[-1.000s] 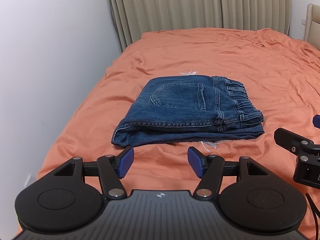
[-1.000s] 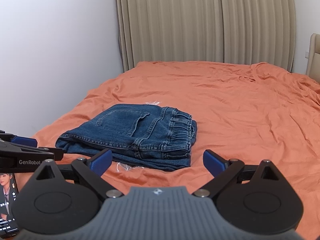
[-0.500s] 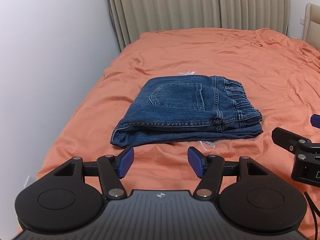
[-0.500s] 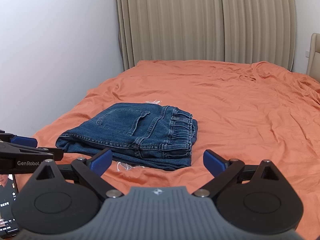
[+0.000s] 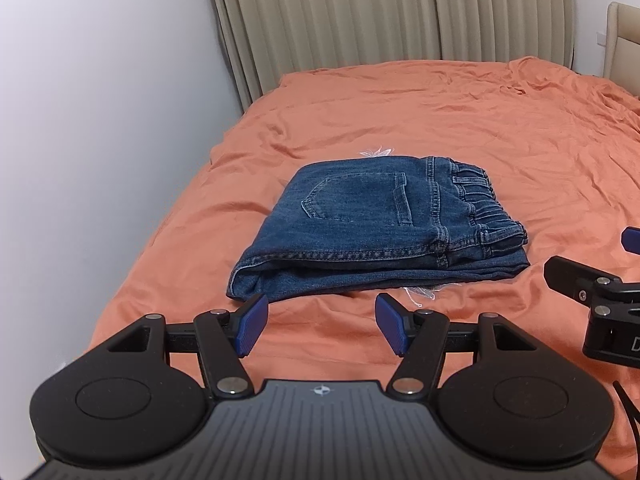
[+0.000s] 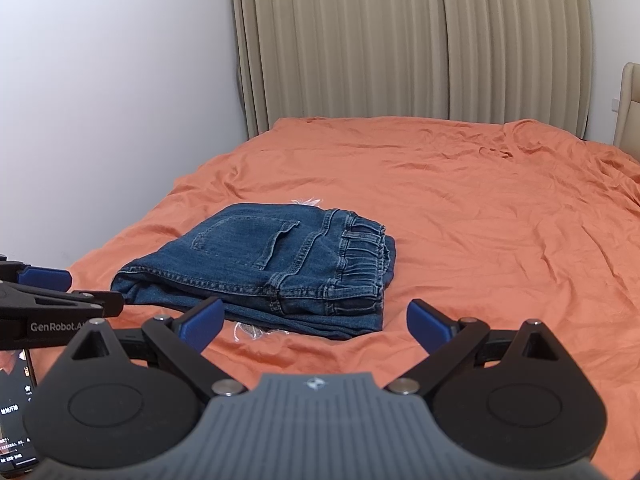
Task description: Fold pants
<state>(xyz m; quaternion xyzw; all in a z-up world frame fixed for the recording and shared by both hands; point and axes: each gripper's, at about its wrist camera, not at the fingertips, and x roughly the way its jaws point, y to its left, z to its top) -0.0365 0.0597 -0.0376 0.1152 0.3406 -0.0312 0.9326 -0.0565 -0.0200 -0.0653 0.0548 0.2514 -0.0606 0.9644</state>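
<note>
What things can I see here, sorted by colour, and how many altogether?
Blue: 1, the folded jeans
Orange: 1, the bedsheet
Black with blue jaws: 2, the left gripper and the right gripper, both open
Black: 1, a phone
Total: 5

Both views are evenly and softly lit, moderately bright, with no glare. The jeans (image 5: 376, 228) cast only a faint shadow just ahead of the jaws. Fisheye curvature bends the wall (image 6: 100, 100) and curtains (image 6: 400, 40); the 4 corners vignette dark. Focus is sharp ahead of the jaws, softer behind them.
</note>
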